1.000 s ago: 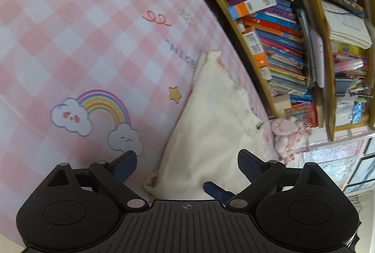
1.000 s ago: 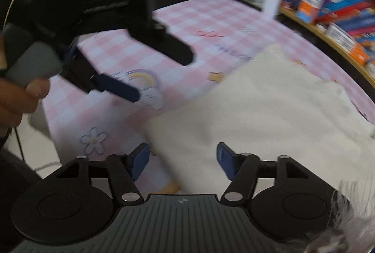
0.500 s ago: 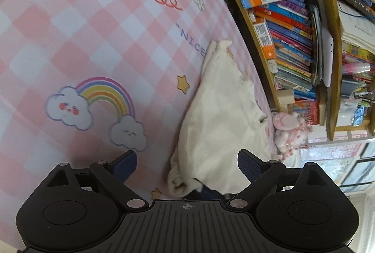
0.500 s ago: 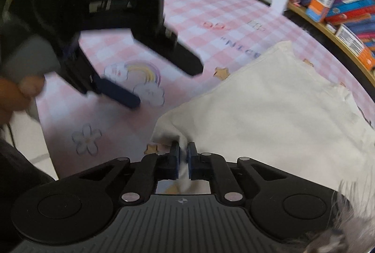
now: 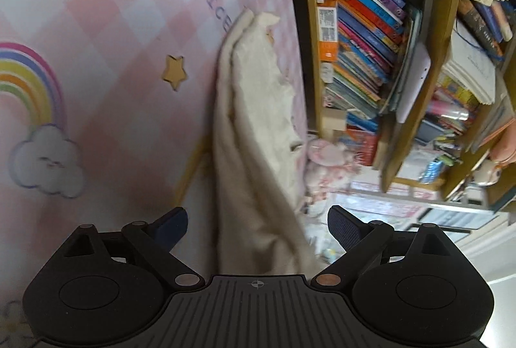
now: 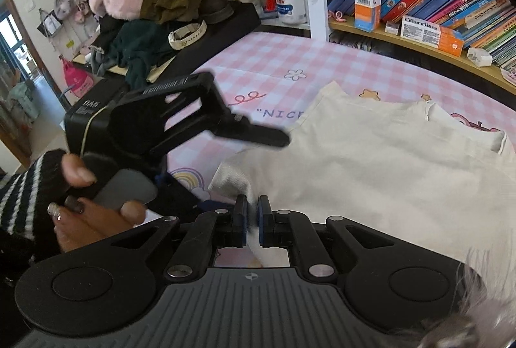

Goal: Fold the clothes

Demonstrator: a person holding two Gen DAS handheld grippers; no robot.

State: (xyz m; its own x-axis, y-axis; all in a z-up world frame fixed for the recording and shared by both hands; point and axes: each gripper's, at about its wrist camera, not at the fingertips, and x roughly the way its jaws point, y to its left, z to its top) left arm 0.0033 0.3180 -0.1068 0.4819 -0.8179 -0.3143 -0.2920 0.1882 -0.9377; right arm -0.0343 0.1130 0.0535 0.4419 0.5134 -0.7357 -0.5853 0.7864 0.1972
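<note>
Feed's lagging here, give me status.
Right gripper shut on cream garment corner. Left gripper open, garment between its fingers, ungripped. Nothing in the way.

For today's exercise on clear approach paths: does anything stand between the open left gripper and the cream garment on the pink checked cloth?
Nothing visible does. The left gripper is open with the cream garment hanging straight ahead between its fingers. The right gripper is shut on the garment's corner.

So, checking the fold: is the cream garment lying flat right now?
No. Its near corner is lifted, pinched in the shut right claw; the rest of the cream garment lies spread.
</note>
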